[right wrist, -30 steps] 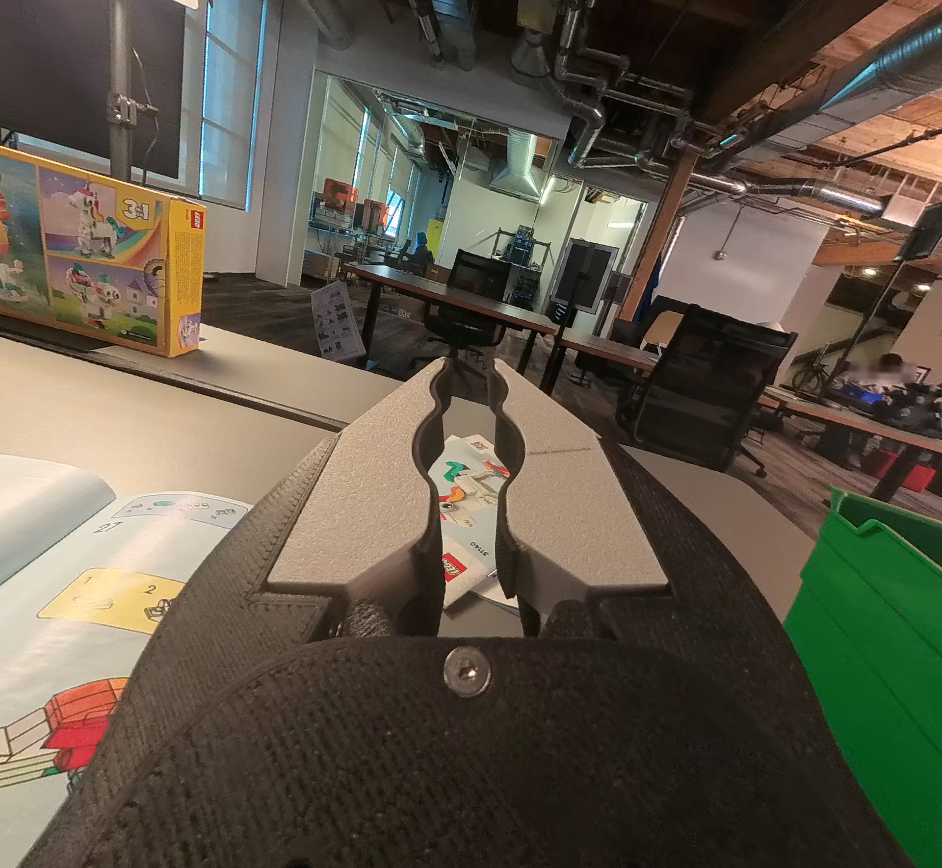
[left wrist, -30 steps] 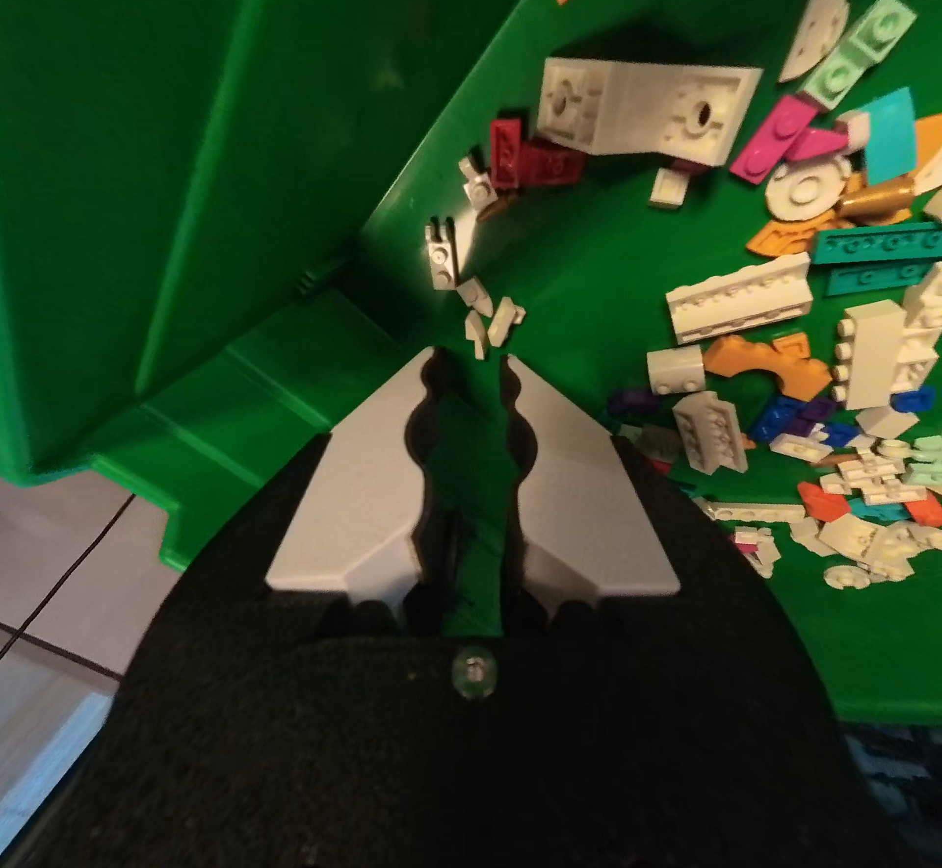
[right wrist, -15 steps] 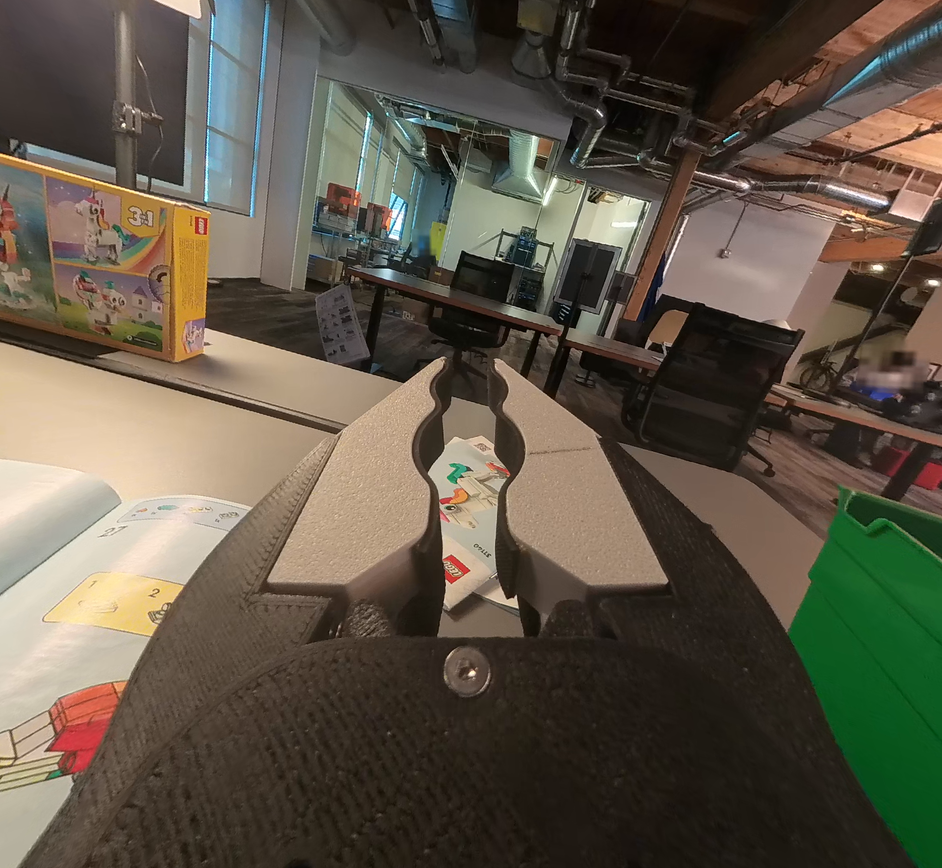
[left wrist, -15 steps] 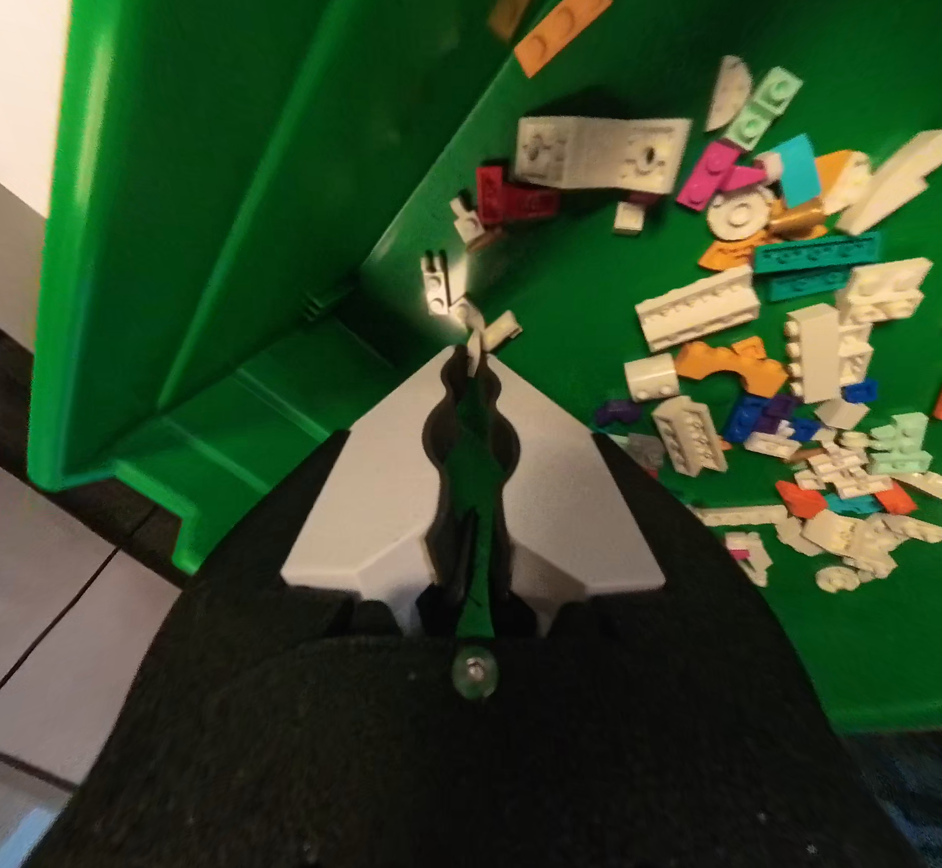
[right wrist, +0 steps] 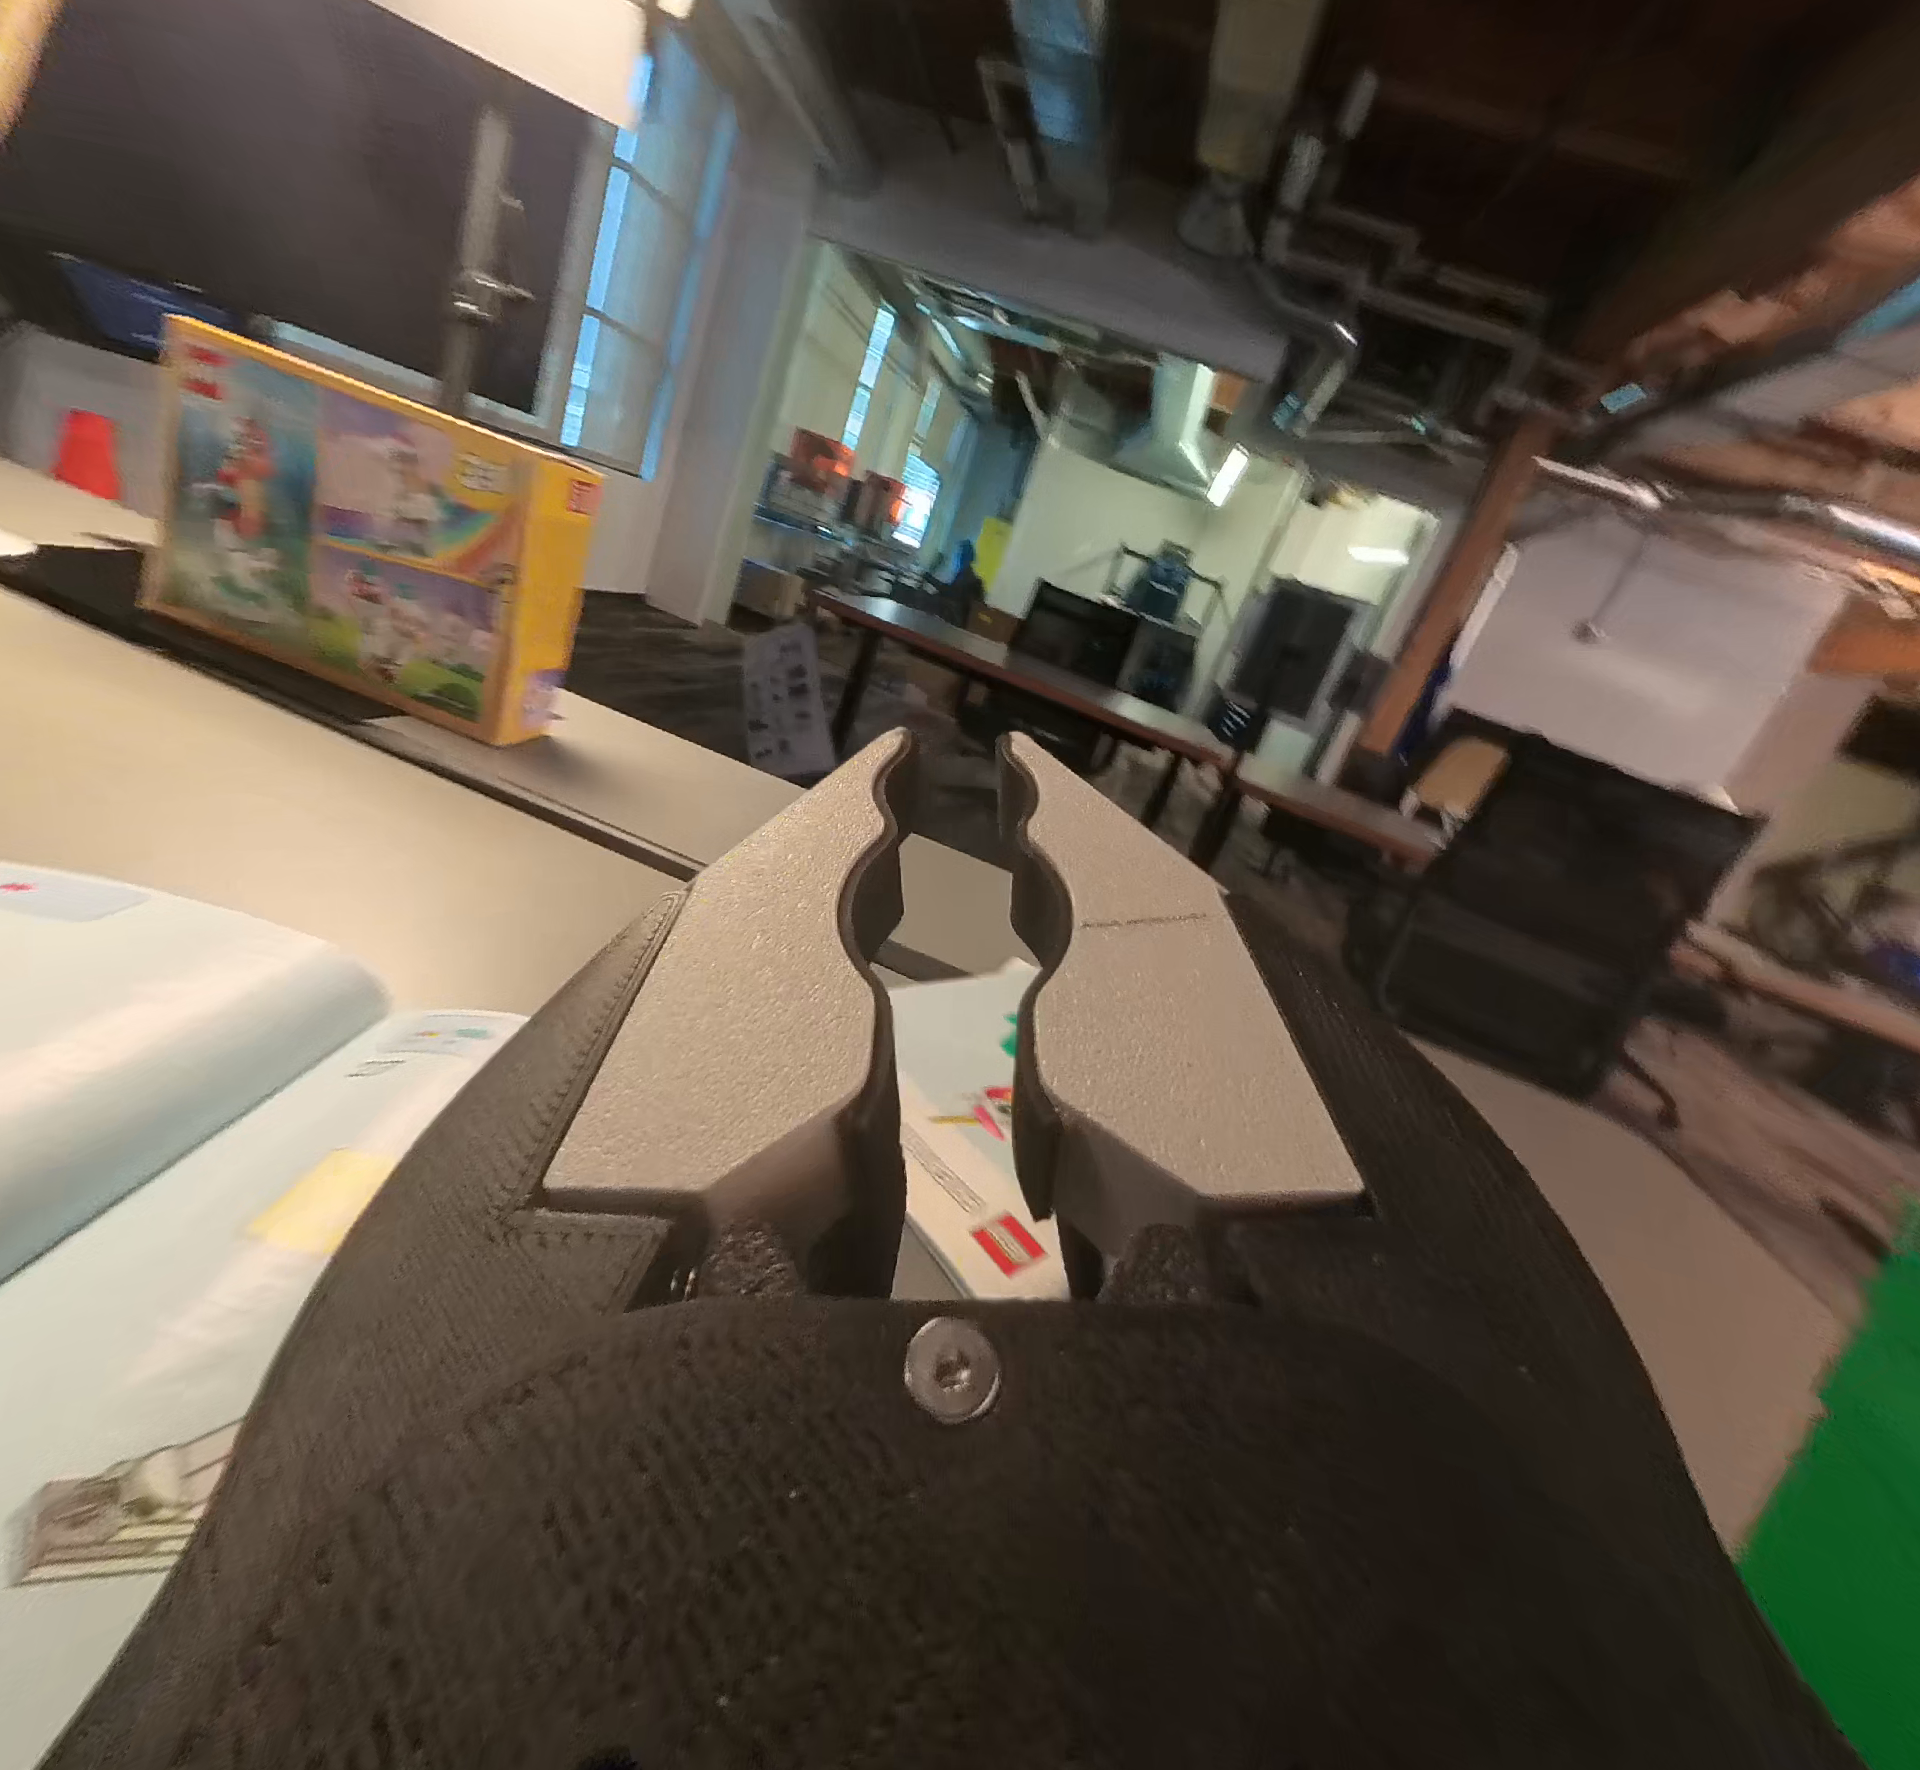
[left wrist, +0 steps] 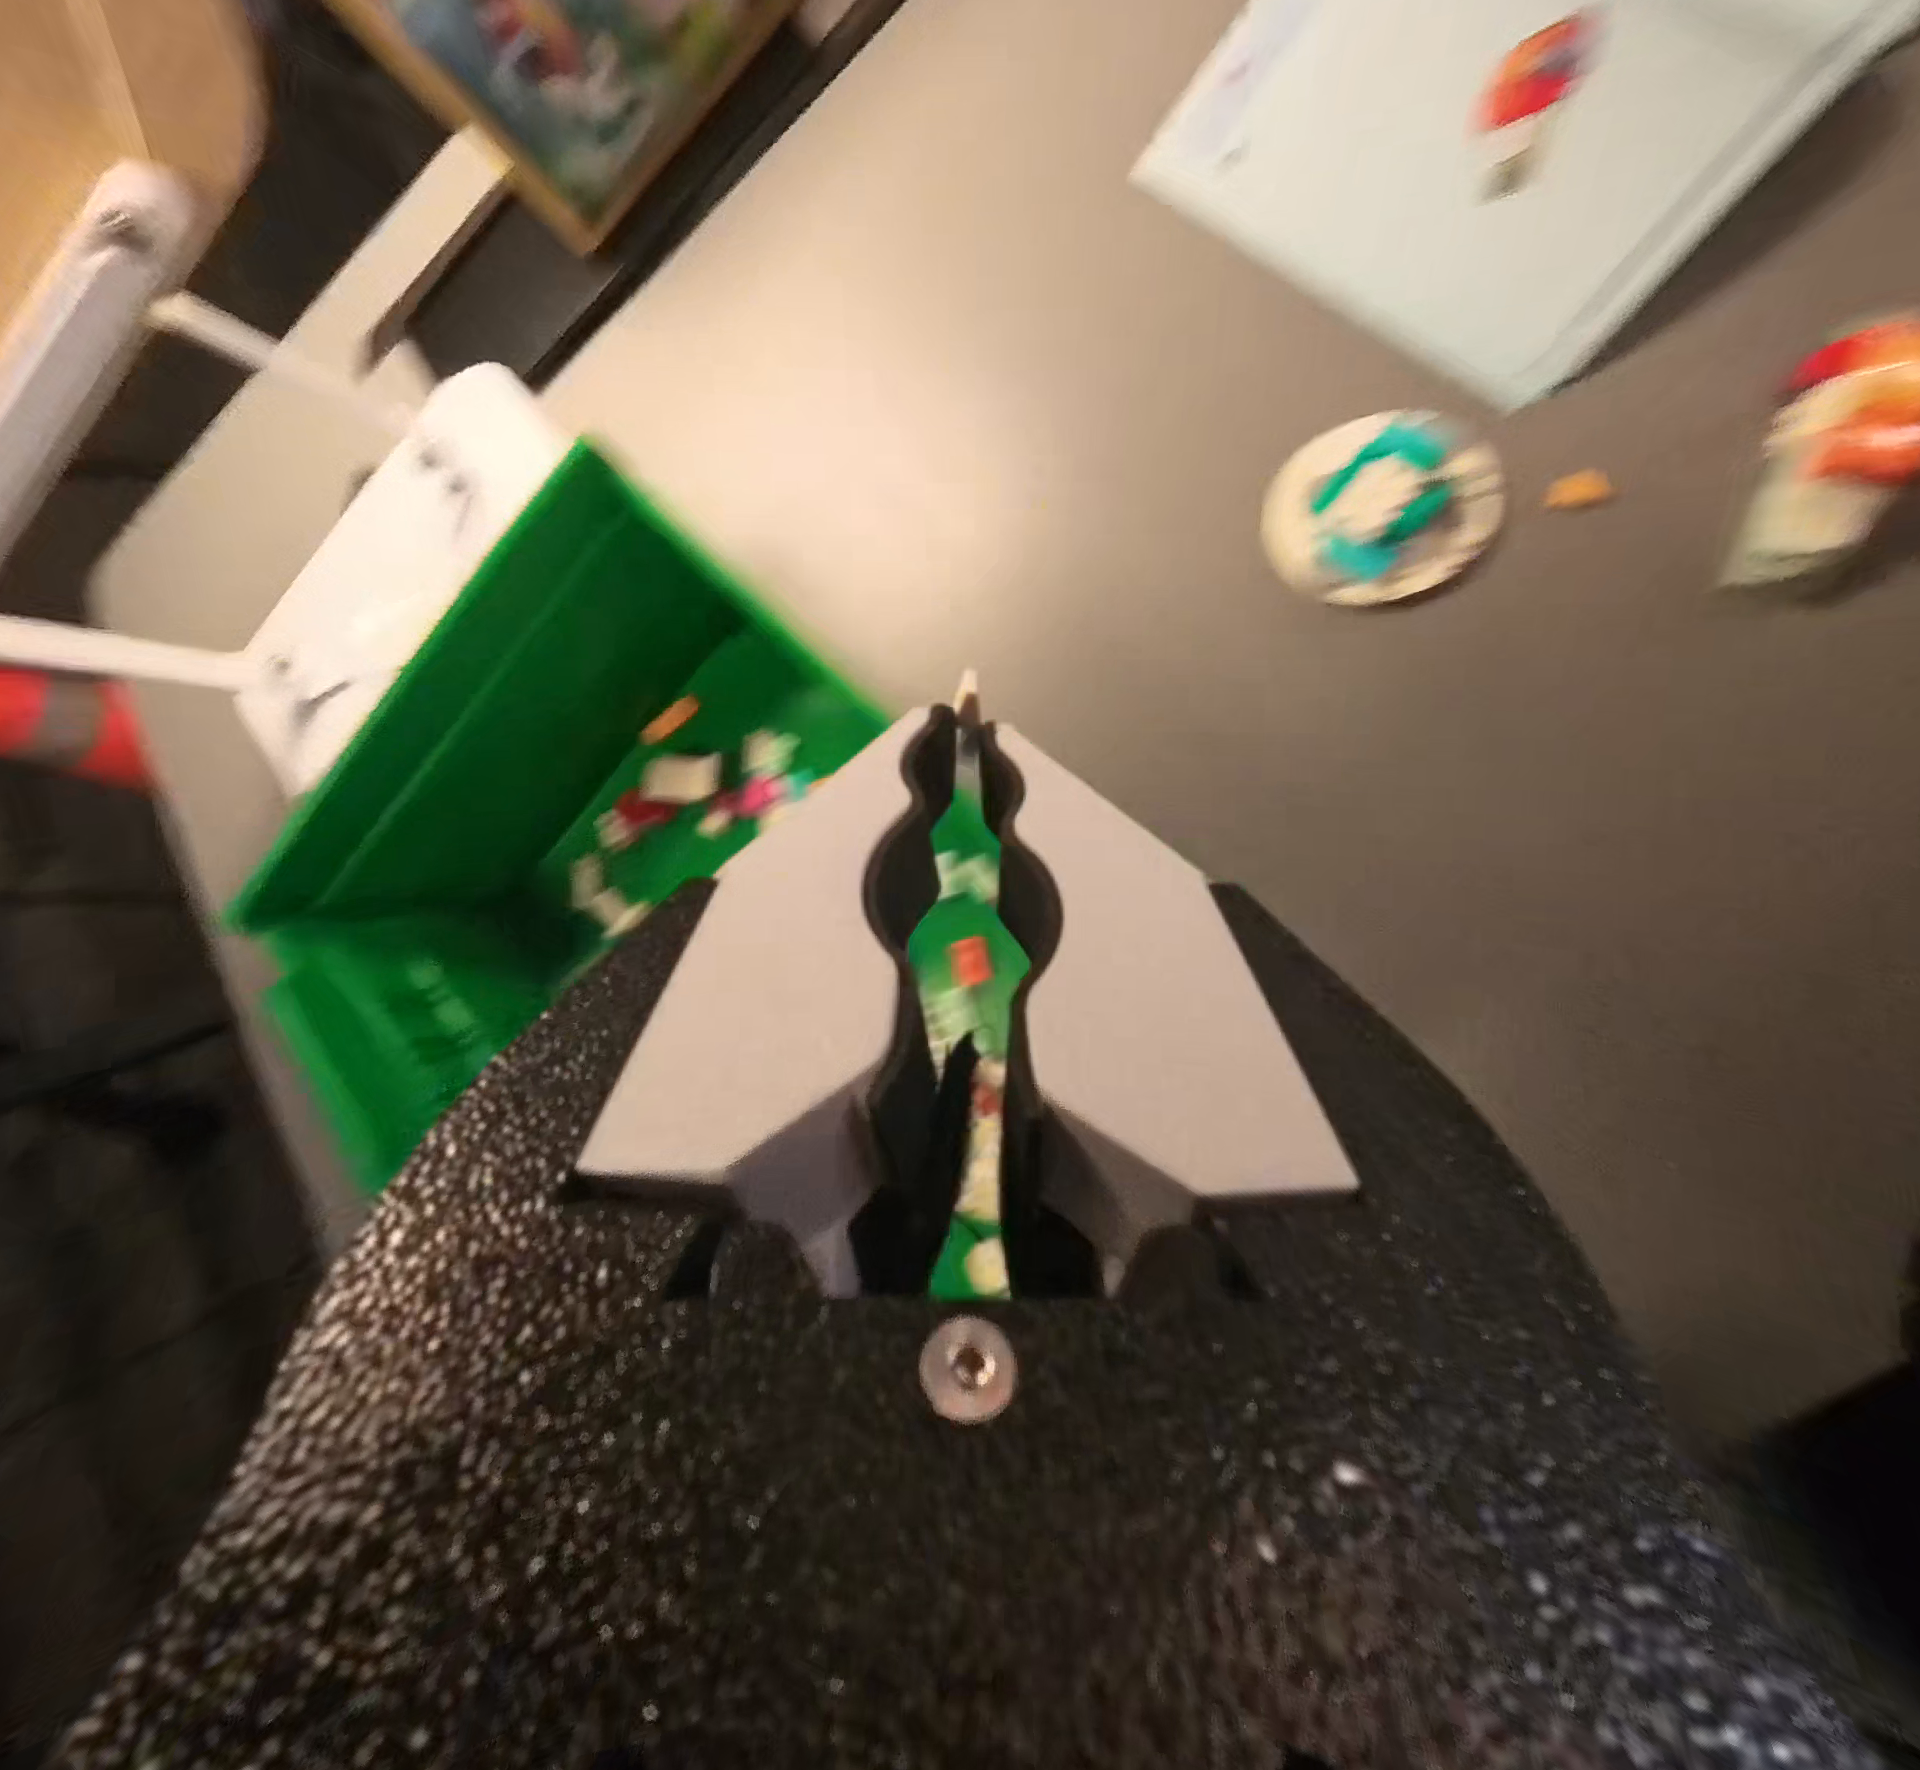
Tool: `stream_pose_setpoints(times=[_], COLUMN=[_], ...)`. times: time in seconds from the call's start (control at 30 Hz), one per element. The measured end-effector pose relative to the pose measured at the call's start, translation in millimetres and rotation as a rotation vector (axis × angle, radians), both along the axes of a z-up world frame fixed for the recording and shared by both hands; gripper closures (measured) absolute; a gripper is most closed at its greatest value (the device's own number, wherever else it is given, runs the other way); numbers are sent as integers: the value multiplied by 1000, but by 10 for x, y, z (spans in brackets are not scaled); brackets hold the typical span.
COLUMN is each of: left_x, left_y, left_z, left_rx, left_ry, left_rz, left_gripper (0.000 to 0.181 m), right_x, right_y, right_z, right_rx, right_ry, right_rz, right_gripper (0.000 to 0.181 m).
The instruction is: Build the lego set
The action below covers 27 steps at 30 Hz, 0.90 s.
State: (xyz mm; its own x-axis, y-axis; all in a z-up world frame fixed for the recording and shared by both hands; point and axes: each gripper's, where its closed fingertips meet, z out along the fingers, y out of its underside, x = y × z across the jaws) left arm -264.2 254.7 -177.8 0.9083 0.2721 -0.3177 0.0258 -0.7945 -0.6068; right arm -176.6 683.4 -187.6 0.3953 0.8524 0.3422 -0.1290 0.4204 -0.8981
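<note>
Since a second ago my left tongs [left wrist: 966,721] have lifted out of the green plastic bin [left wrist: 499,712] and now sit above the grey worktop [left wrist: 1299,837], tips clamped on a small white lego piece [left wrist: 968,694] that pokes out past them. The view is motion-blurred. The bin is below and left, loose mixed-colour bricks [left wrist: 707,801] on its floor. Farther out on the worktop: a round white plate-like build with teal parts [left wrist: 1382,507], a tiny orange piece [left wrist: 1577,488] just beside it, a red-orange and white partial build [left wrist: 1839,473] at the right edge, the open pale-blue instruction booklet [left wrist: 1538,110], and the yellow set box [left wrist: 582,6] at the far edge. My right tongs [right wrist: 956,764] hang empty, fingers apart, over a second booklet [right wrist: 966,1128], box [right wrist: 364,525] beyond.
</note>
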Motion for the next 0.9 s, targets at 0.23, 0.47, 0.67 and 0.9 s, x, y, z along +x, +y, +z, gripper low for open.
stream_pose_setpoints(times=[0.23, 0.47, 0.67, 0.9], left_x=[1138, 1387, 1429, 1479], left_y=[870, 911, 956, 984], left_z=[-865, -1369, -1455, -1412], left_rx=[-108, -265, -286, -244], left_ry=[-240, -442, -476, -575], left_rz=[-272, -251, -244, -204], left_gripper=[179, 179, 171, 149], right_x=[-14, -1, -15, -23], right_y=[-79, -25, -30, -30], right_z=[36, 46, 40, 30], right_rx=[-9, -53, -52, -53], right_ry=[23, 43, 40, 35], right_rz=[40, 43, 46, 49], right_gripper=[169, 169, 169, 169])
